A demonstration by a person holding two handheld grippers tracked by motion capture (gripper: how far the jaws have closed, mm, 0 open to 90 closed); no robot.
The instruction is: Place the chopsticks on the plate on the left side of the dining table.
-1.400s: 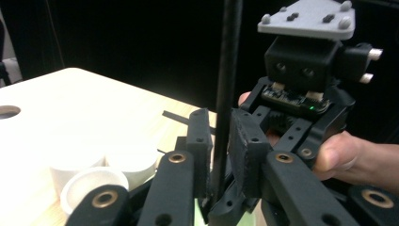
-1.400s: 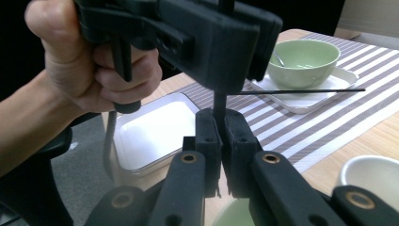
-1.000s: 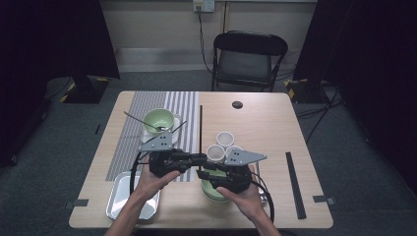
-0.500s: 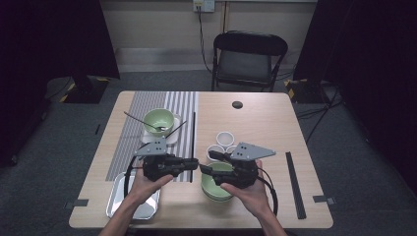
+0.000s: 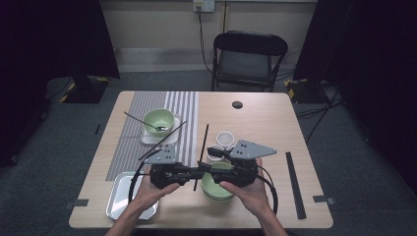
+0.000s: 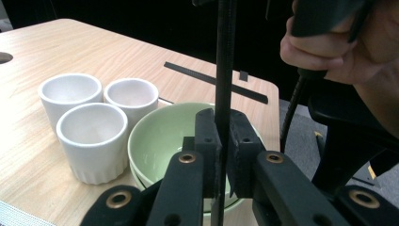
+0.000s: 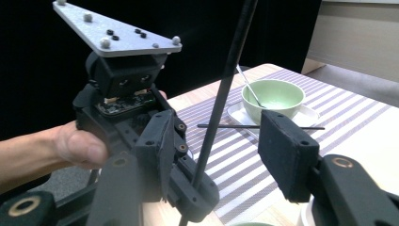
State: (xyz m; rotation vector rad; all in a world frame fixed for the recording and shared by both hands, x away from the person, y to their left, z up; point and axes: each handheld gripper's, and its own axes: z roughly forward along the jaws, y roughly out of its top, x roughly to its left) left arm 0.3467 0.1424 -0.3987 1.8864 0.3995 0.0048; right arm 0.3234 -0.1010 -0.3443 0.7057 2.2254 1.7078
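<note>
Your left tool (image 6: 221, 155) is clamped on the thin black chopstick (image 5: 201, 153), holding it above the pale green ceramic bowl (image 5: 216, 183) on the wooden table (image 5: 265, 123). Your right tool (image 7: 221, 141), jaws just opened, stands apart around it. This looks like a handover just finished; next, draw the right tool clear.

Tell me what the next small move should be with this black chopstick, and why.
Probably lower the left claw, which is shut on the black chopstick, to lay it on the table by the green bowl. The right claw has just opened, pads off the stick, so the left alone carries it above the bowl.
</note>
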